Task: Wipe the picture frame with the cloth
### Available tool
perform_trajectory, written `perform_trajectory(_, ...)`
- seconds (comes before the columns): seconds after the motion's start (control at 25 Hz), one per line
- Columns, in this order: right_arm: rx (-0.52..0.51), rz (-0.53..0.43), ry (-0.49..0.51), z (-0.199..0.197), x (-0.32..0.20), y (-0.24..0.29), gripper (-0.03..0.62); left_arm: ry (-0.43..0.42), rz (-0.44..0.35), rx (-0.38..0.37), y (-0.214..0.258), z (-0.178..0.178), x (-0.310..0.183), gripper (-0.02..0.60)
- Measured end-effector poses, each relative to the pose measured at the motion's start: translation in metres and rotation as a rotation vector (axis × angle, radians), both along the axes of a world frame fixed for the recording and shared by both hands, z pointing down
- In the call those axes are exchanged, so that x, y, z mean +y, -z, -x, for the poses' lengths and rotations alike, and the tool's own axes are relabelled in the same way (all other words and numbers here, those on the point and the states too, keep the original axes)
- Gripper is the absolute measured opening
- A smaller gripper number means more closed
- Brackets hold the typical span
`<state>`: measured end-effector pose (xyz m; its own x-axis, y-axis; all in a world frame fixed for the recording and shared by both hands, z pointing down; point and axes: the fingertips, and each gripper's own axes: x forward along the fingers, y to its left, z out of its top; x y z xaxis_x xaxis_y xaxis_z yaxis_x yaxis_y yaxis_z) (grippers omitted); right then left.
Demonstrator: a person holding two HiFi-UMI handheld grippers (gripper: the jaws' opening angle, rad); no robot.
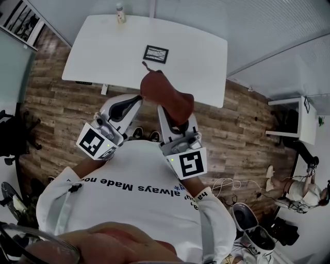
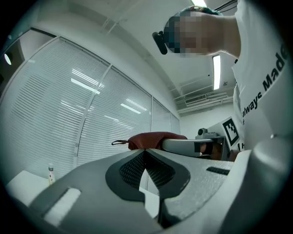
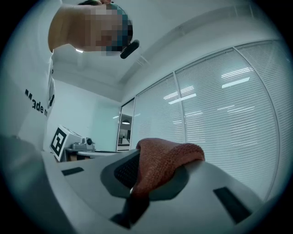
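A small black picture frame lies flat on the white table. My right gripper is shut on a dark red cloth, which drapes over its jaws and sticks out toward the table. My left gripper is shut with nothing between its jaws; in the left gripper view the black pads meet. The cloth shows beyond them. Both grippers are held up close to the person's chest, short of the table edge.
A small bottle stands at the table's far edge. Wooden floor surrounds the table. White blinds fill the wall. At the right stand another white table and a seated person; cables lie on the floor.
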<state>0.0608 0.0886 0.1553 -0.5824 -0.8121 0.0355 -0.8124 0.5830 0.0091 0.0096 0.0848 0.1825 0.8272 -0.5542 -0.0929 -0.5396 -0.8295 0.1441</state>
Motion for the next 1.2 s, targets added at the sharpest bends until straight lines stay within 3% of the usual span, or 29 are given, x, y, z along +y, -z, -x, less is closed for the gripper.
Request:
perform_trajectory(0.8, 0.030, 0.024, 0.004, 0.072, 0.006, -0.016, 0.031, -0.005, 0.025, 0.003, -0.015, 0.070, 0.009, 0.003)
perform_trajectory(1.2, 0.040, 0.022, -0.003, 0.059, -0.027, -0.021, 0.031, -0.004, 0.036, 0.004, -0.023, 0.059, -0.026, 0.003)
